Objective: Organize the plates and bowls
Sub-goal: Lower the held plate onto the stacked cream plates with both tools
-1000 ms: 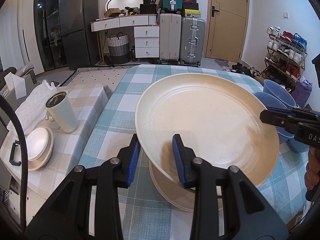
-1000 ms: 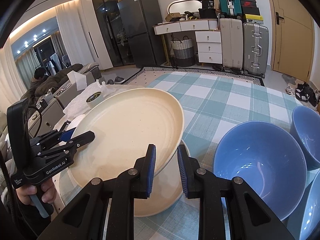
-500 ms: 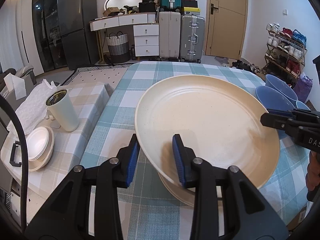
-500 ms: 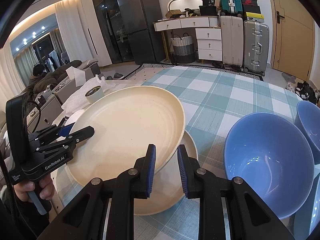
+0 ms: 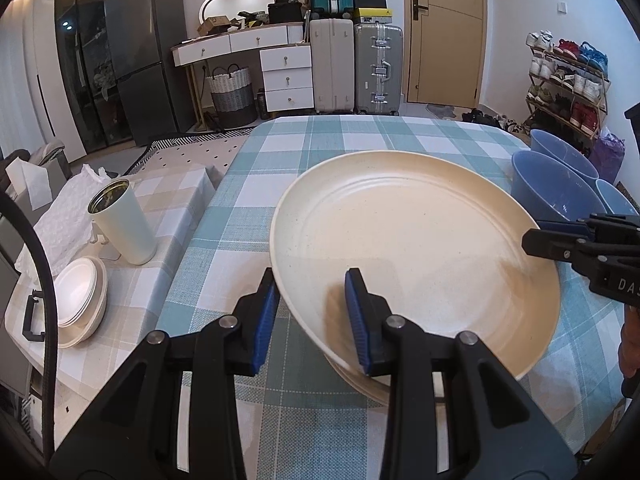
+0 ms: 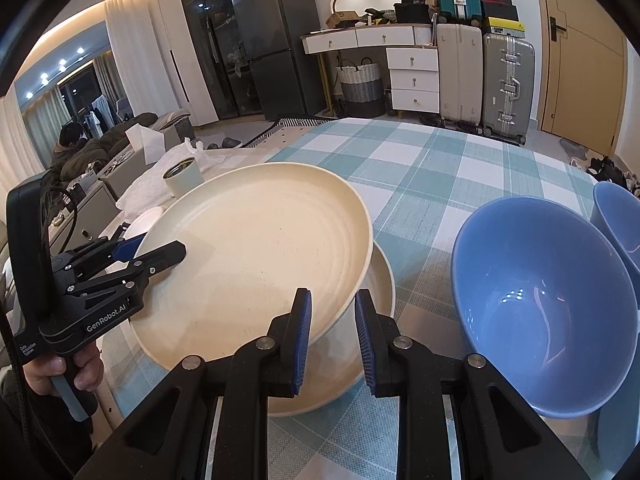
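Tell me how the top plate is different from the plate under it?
The top plate is tilted and pinched at its rim by both grippers; the bottom plate lies flat on the table. The top plate shows fully; the bottom plate is mostly covered. Both are cream and round.

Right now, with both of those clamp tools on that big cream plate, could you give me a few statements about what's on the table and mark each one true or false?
1. The left gripper and the right gripper both clamp the rim of the top cream plate. True.
2. The top cream plate lies flat on the checked tablecloth. False: it is raised and tilted above a second cream plate.
3. The bowls beside the plates are red. False: the nearest bowl and those behind it are blue.
4. A pale cup stands upright on the side table. True.
5. The nearest bowl holds soup. False: it looks empty.
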Demonstrator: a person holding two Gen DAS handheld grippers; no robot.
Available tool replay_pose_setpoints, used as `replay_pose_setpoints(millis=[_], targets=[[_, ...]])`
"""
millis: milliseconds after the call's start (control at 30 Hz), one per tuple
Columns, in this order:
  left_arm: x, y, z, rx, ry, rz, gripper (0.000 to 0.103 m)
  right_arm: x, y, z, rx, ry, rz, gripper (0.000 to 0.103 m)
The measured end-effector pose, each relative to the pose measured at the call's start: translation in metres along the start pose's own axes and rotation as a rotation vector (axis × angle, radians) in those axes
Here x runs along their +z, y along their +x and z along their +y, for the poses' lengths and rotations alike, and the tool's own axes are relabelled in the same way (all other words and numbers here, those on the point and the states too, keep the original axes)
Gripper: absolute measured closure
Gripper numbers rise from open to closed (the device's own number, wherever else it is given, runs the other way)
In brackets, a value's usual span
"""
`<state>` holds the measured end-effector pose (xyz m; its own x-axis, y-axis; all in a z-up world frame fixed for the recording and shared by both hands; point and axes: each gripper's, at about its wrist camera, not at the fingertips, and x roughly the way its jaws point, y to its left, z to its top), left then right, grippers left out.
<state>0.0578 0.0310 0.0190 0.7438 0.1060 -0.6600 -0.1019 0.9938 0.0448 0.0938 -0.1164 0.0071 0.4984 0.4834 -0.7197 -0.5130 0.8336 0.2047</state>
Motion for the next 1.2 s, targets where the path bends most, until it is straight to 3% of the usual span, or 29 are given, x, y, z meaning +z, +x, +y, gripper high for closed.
replay_pose_setpoints(millis=[1200], targets=[[-0.025, 0.051, -0.019, 0.036, 0.110, 0.090, 0.072, -0.024, 0.020, 0.001, -0.078, -0.031, 0.050, 0.080]])
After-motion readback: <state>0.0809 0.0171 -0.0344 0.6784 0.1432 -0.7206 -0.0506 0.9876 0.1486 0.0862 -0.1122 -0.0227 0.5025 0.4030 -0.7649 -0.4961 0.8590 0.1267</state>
